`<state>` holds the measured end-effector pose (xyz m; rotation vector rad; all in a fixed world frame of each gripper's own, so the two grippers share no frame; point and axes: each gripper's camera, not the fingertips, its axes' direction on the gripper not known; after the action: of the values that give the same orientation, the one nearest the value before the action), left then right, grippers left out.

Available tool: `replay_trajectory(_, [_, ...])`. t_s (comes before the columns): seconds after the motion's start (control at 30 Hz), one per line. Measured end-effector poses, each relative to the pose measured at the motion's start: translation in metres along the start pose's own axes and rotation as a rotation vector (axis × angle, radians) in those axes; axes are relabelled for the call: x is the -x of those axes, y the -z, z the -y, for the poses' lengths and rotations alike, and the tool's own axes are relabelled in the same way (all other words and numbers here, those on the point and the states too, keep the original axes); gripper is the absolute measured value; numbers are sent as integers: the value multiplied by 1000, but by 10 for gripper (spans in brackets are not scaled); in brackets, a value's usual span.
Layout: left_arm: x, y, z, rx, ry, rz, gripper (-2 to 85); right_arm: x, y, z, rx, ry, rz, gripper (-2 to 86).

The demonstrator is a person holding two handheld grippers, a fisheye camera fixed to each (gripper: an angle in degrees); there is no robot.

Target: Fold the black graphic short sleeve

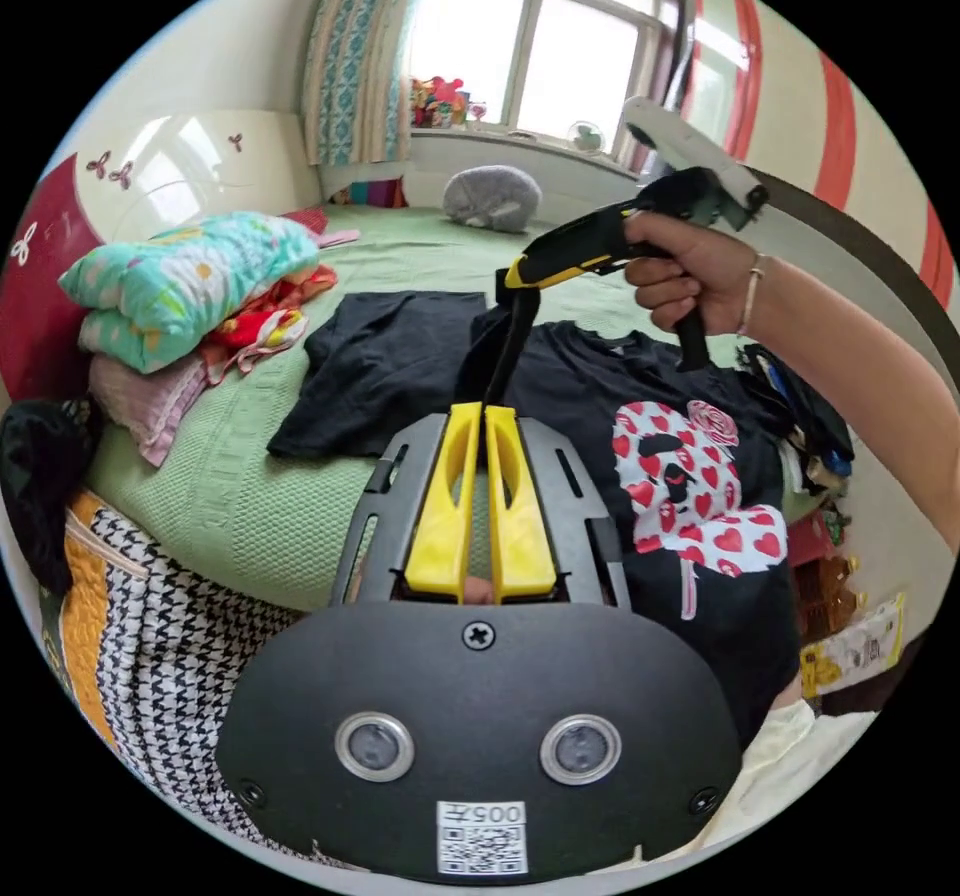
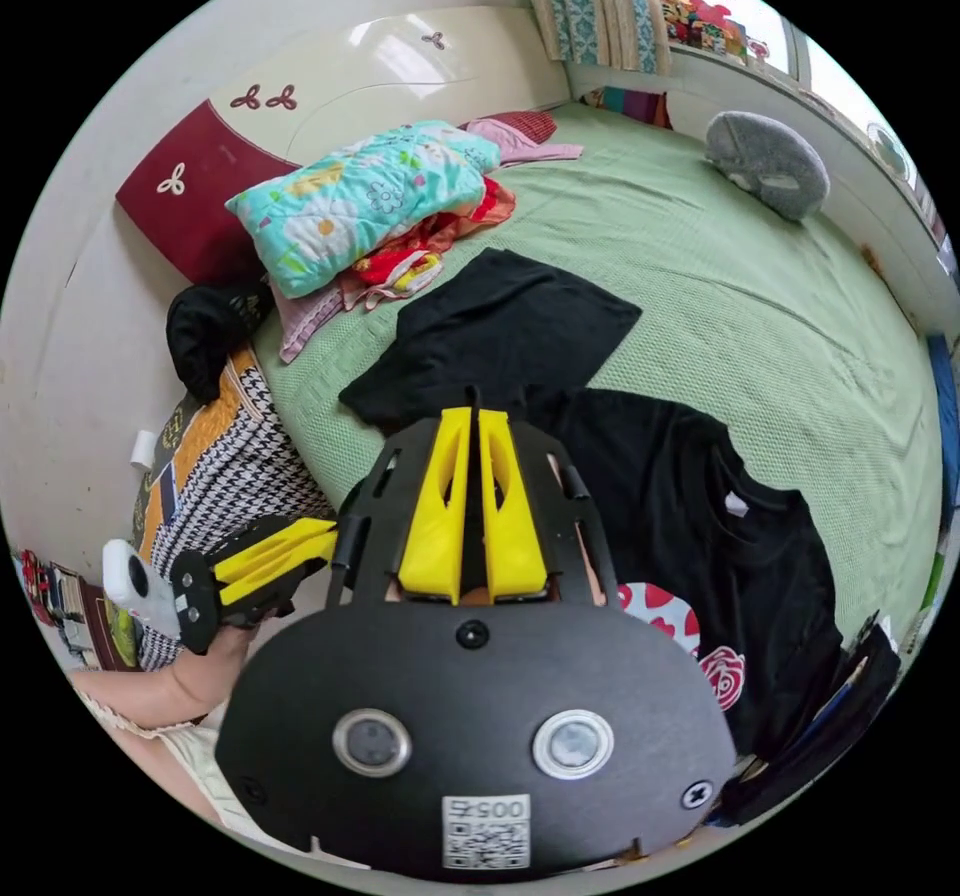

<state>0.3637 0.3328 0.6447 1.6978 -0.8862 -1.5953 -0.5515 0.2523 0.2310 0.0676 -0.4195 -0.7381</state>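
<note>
Nearest in the left gripper view, the left claw has its two yellow jaws drawn together, and a strip of black cloth rises from between their tips; whether both jaws actually press on it I cannot tell. In the right gripper view the right claw also has its jaws nearly touching, with a thin dark sliver at the tips that may be cloth or may only be the shirt behind, so I cannot tell what it holds. That right claw comes into the left gripper view too, held up in a hand above the shirt, with dark fabric hanging just below its tip. The black graphic short sleeve lies face up and mostly spread on the green bed, its heart print toward the near right edge and its hem spilling over that side. I judge the fold barely begun: the body is flat and only one sleeve or shoulder looks lifted. Just to its left lies another black garment, almost touching it, so a fold that way has little room. Farther left a pile of bedding crowds the headboard, while beyond the collar the bed runs open up to a grey cushion.
</note>
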Motion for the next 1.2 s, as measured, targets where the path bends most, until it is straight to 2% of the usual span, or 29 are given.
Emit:
replay_trajectory(0.13, [-53,-13,-5,35,-72,-198,13,-55,15,-42,20,-120,-57,-13])
replay_trajectory(0.23, [-80,-26,-9,77,-116,-232,45,-100,9,-72,75,-239,-76,6])
replay_trajectory(0.37, [-83,-46,-3,116,-80,-184,80,-131,6,-91,115,-339,-151,34])
replay_trajectory(0.63, [-58,-118,33,237,29,-111,109,-90,1,-33,79,-160,-125,84])
replay_trajectory(0.8, [-66,-162,46,330,26,-99,106,-69,-33,10,90,-181,-102,102])
replay_trajectory(0.87, [-70,-170,48,343,32,-113,92,-67,-49,21,122,-200,-136,97])
replay_trajectory(1.0, [-80,-176,54,338,16,-120,68,-70,-73,28,209,-263,-254,30])
replay_trajectory(1.2, [-85,-171,72,320,5,-199,37,-70,-32,13,100,-274,-172,-11])
